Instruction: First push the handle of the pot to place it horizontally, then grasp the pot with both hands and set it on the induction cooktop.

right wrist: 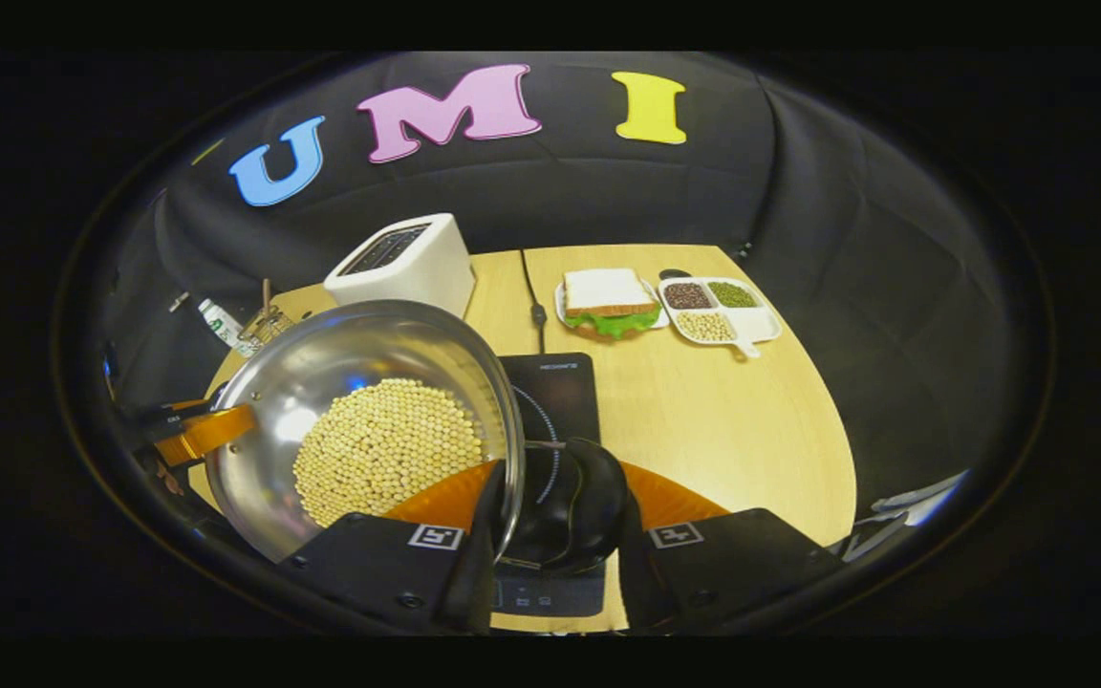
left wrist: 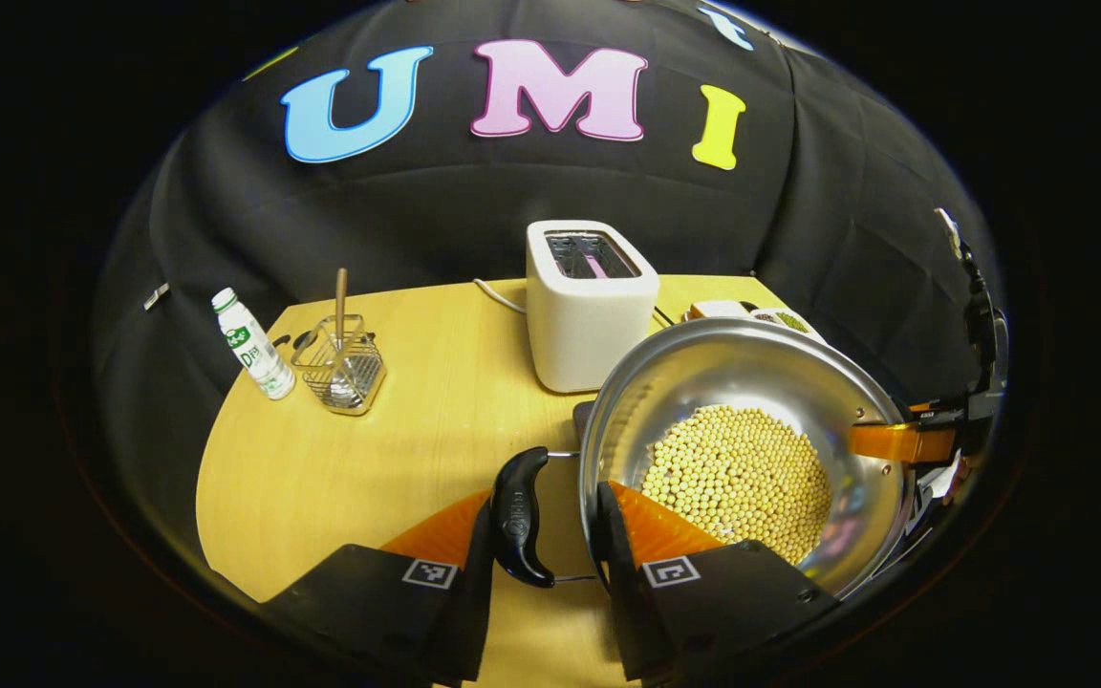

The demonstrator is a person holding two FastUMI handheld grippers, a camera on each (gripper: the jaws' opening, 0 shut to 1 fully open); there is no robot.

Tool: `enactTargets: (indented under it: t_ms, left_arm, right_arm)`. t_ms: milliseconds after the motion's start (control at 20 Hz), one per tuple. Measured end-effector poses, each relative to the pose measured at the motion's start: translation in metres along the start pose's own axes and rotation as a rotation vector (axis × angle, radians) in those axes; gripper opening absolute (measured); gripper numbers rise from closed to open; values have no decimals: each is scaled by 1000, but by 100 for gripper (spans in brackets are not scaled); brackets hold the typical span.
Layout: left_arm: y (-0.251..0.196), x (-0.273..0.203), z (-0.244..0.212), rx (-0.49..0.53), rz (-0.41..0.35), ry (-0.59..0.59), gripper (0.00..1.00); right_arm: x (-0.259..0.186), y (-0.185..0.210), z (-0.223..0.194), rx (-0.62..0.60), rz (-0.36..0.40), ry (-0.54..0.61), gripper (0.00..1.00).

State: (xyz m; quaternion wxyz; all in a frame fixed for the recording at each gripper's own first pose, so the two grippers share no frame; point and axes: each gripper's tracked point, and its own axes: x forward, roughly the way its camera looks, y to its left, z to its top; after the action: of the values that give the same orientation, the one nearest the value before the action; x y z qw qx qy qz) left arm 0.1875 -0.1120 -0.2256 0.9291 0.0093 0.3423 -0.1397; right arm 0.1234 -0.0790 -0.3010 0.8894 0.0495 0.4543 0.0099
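Both tongs pinch the pot's point(left wrist: 742, 449) side handles, left point(left wrist: 541, 521) and right point(right wrist: 560, 521), carrying it. Next, lower it onto the cooktop point(right wrist: 560, 392), lower centre.

Polished metal pot point(left wrist: 751, 382), mirror-bright inside, with reflections along the wall; matt, pale, rounded beans point(left wrist: 737, 478) on its bottom. Glossy hard plastic handle point(left wrist: 517, 516), smooth and shining. Smooth light wood surface point(left wrist: 369, 459) with a soft sheen. Matt white plastic toaster point(left wrist: 589, 315) near the far edge, metal slots on top. Thin metal wire rack point(left wrist: 340, 368) and a plastic bottle point(left wrist: 252, 344) with a paper-like label at the left edge. Dark glossy glass induction cooktop point(right wrist: 555, 387). Glossy white divided dish point(right wrist: 723, 320) toward the far right corner.
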Motion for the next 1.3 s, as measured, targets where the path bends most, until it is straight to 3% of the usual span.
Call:
enactTargets:
  t_ms: [350, 1300]
  left_arm:
    - [-21, 29, -2, -3, 4, 20, 55]
    - [-15, 42, -11, -42, 21, 17, 56]
  right_arm:
    - [27, -26, -3, 13, 4, 16, 55]
    - [49, -25, -4, 29, 25, 25, 55]
